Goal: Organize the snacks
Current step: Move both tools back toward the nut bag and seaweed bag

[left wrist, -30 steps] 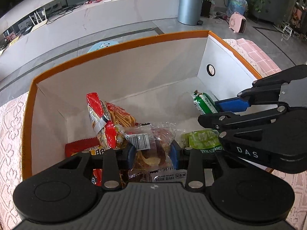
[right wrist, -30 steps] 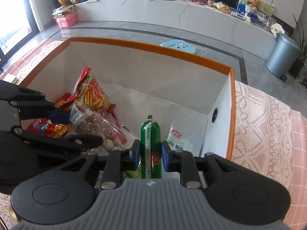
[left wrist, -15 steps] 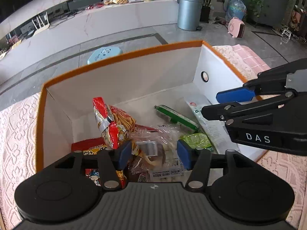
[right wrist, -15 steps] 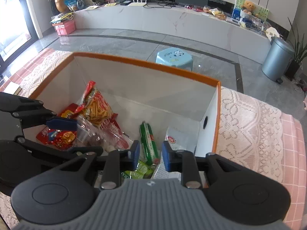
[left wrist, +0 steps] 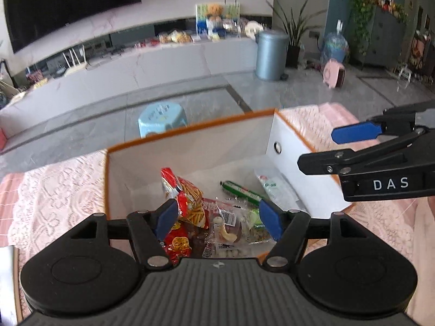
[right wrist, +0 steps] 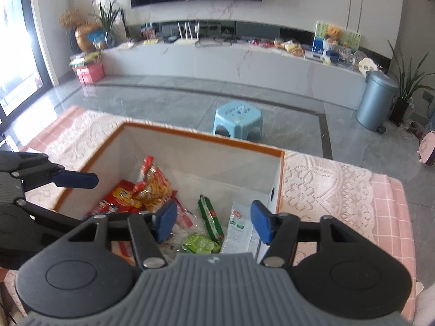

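A white box with an orange rim (left wrist: 190,129) (right wrist: 206,137) stands on the lace-covered table and holds the snacks. Inside lie a red chip bag (left wrist: 187,190) (right wrist: 153,187), a green sausage stick (left wrist: 240,188) (right wrist: 210,217), a clear pastry packet (left wrist: 227,224), a green packet (right wrist: 199,243), a white pouch (left wrist: 274,187) (right wrist: 239,231) and a red packet (right wrist: 117,195). My left gripper (left wrist: 218,220) is open and empty above the box's near side. My right gripper (right wrist: 213,221) is open and empty above the box too.
A pink lace cloth (right wrist: 326,184) covers the table around the box. Beyond the table are a blue stool (right wrist: 238,118), a grey bin (right wrist: 376,100) and a long white counter (right wrist: 217,59). The right gripper shows at the right of the left wrist view (left wrist: 380,163).
Both grippers let go of their snacks, the pastry packet and the green sausage stick, which now lie in the box. Both opened wide and rose back from the box.
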Motion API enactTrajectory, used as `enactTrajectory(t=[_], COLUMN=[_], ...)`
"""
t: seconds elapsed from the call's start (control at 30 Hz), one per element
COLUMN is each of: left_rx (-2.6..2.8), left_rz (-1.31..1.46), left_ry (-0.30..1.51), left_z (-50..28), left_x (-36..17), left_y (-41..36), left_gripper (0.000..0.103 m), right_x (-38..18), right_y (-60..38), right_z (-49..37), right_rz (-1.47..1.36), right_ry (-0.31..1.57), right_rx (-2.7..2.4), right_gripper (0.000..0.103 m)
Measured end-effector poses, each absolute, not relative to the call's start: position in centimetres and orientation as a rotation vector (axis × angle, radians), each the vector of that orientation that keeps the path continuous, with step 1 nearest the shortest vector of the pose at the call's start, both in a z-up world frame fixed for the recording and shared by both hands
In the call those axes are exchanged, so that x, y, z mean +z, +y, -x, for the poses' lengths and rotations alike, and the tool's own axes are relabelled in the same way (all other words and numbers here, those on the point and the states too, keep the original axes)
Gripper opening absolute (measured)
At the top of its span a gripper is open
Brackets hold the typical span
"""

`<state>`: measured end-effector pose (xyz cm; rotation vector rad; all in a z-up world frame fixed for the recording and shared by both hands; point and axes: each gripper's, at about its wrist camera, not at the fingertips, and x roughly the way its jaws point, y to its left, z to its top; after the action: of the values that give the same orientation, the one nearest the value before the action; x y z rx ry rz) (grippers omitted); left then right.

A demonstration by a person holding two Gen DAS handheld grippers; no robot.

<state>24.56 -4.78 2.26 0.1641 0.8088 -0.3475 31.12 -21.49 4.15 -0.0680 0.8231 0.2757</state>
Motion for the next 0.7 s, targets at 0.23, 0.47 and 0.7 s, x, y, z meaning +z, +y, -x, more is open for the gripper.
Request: enactTrajectory(t=[0.23,0.47,0.7], left_rx=[-0.321,-0.263,-0.213], left_rz=[-0.051,0.032,0.055], left_ry=[0.739,0.684,0.65], left_z=[-19.8,-14.5,-10.7], left_x=[5.3,5.6,4.3], left_y=[-2.8,-1.2,0.3], left_gripper=[0.082,0.083,0.085], right_x=[7.3,7.6,5.2], right_y=[-22.5,-23.8,-23.4], right_z=[-25.8,-19.2,-13.1], right_rz=[-0.018,-0.2,-0.311], right_ry=[0.724,0.655,0.606], right_rx=[0.248,0.246,0.218], right_gripper=[0.066,0.07,0.071])
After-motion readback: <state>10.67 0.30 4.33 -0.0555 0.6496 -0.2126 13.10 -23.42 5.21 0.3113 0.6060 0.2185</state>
